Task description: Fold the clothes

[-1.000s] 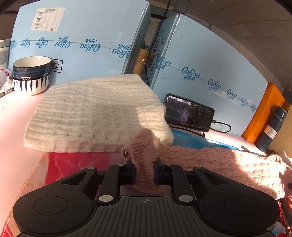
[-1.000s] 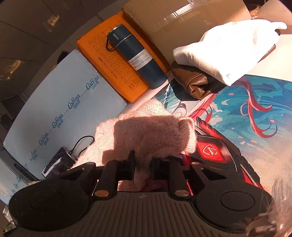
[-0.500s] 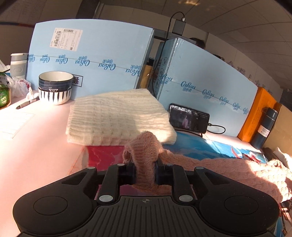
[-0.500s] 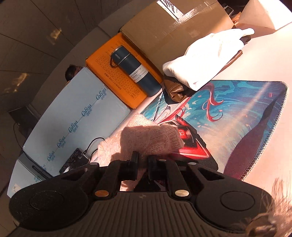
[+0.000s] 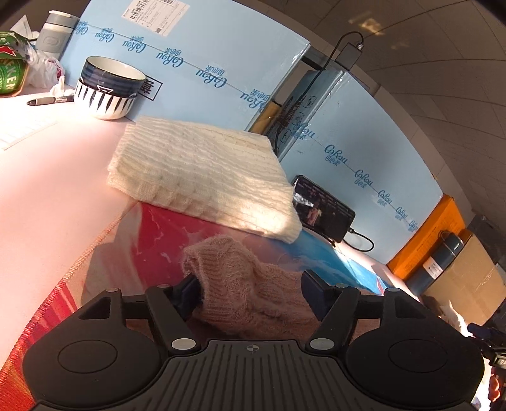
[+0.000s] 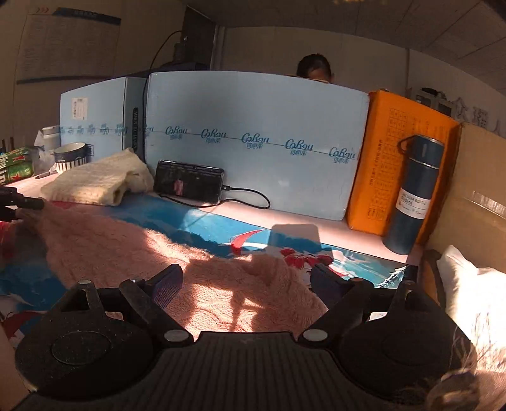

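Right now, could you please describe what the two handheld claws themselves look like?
Both match: the left claw and right claw have matte black ribbed bodies, two round discs, silver pivot screws, angular black linkages and dark blue finger pads. No cables or sleeves show.

The blue boards (image 6: pixel 253 148) standing beyond the fingers carry the brand "Cobou" repeated along a thin line, with small Chinese characters beneath each that I can't make out. The dark flask (image 6: pixel 414 193) off to the right of the fingers has a white label reading "VACUUM BOTTLE 500ml". The green can (image 5: pixel 9 69) far left shows part of "Heineken". The white sticker (image 5: pixel 155 12) on the board is too small to read.
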The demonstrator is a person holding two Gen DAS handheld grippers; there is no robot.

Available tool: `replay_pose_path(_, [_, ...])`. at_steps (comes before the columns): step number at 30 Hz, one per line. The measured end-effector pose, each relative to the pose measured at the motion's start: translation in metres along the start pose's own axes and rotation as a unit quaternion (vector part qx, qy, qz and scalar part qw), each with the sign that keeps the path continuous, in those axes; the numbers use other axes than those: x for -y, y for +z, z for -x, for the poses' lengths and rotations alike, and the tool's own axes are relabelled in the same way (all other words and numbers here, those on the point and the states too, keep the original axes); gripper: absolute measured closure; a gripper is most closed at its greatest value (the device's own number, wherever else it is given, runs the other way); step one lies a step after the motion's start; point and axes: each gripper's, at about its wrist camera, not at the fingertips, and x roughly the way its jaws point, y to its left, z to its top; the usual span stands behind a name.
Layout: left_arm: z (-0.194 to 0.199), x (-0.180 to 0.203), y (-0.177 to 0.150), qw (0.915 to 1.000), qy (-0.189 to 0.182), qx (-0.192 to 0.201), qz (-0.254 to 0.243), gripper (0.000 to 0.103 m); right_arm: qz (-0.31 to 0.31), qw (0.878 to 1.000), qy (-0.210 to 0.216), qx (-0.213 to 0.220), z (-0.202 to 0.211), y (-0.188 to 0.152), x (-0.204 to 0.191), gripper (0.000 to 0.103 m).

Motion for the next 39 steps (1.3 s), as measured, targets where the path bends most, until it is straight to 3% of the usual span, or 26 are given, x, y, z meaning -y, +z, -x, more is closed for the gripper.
replay_pose_path(3, [0.0, -0.001, 0.0, 1.0, -0.003, 0.001, 0.004, 0.034, 0.024, 0.998, 0.019, -0.047, -0.034, 0.013, 0.014, 0.013])
replay_pose_path(7, [0.0, -0.001, 0.001, 1.0, -0.003, 0.0, 0.003, 0.033, 0.007, 0.993, 0.069, -0.099, -0.059, 0.011, 0.027, 0.012])
replay_pose_path(9, [-0.001, -0.002, 0.001, 1.0, -0.004, 0.0, 0.003, 0.033, -0.001, 0.99, 0.092, -0.109, -0.061, 0.008, 0.03, 0.02])
replay_pose_path(11, [-0.001, -0.003, 0.001, 1.0, -0.004, 0.0, 0.004, 0.033, 0.004, 0.99, 0.092, -0.106, -0.053, 0.008, 0.028, 0.041])
replay_pose_path(17, [-0.001, -0.003, 0.001, 1.0, -0.005, 0.0, 0.004, 0.033, 0.039, 0.986, 0.105, -0.126, -0.037, 0.007, 0.021, 0.081])
replay_pose_path(20, [-0.001, -0.002, 0.001, 1.0, -0.004, 0.0, 0.004, 0.033, 0.023, 0.977, 0.165, -0.137, -0.03, 0.01, 0.023, 0.085])
replay_pose_path(22, [-0.001, -0.002, 0.001, 1.0, -0.004, 0.0, 0.003, 0.033, -0.027, 0.968, 0.232, -0.094, -0.016, 0.019, 0.036, 0.085])
replay_pose_path(24, [-0.002, -0.002, 0.001, 1.0, -0.003, 0.0, 0.003, 0.033, -0.081, 0.957, 0.271, -0.059, -0.013, 0.024, 0.053, 0.085])
replay_pose_path(26, [-0.002, -0.002, 0.0, 1.0, -0.003, 0.0, 0.002, 0.033, -0.106, 0.958, 0.258, -0.074, -0.025, 0.022, 0.064, 0.085])
replay_pose_path(28, [-0.001, -0.002, 0.0, 1.0, -0.003, 0.001, 0.003, 0.033, -0.111, 0.961, 0.217, -0.13, -0.049, 0.014, 0.069, 0.085])
replay_pose_path(31, [-0.001, -0.002, 0.0, 1.0, -0.003, 0.001, 0.002, 0.033, -0.126, 0.963, 0.189, -0.147, -0.067, 0.002, 0.072, 0.083])
replay_pose_path(33, [-0.001, -0.001, 0.0, 1.0, -0.002, 0.001, 0.001, 0.033, -0.125, 0.968, 0.174, -0.131, -0.067, 0.0, 0.071, 0.072])
replay_pose_path(35, [-0.001, -0.002, 0.0, 1.0, -0.002, 0.001, 0.002, 0.033, -0.102, 0.978, 0.139, -0.114, -0.061, 0.001, 0.065, 0.045])
replay_pose_path(38, [-0.002, -0.003, 0.0, 1.0, -0.007, 0.001, 0.004, 0.031, -0.078, 0.994, 0.04, -0.06, -0.038, 0.006, 0.054, 0.024])
replay_pose_path(39, [-0.002, -0.003, 0.0, 0.9999, -0.009, 0.001, 0.005, 0.028, -0.086, 0.996, 0.017, -0.035, -0.03, 0.006, 0.05, 0.021])
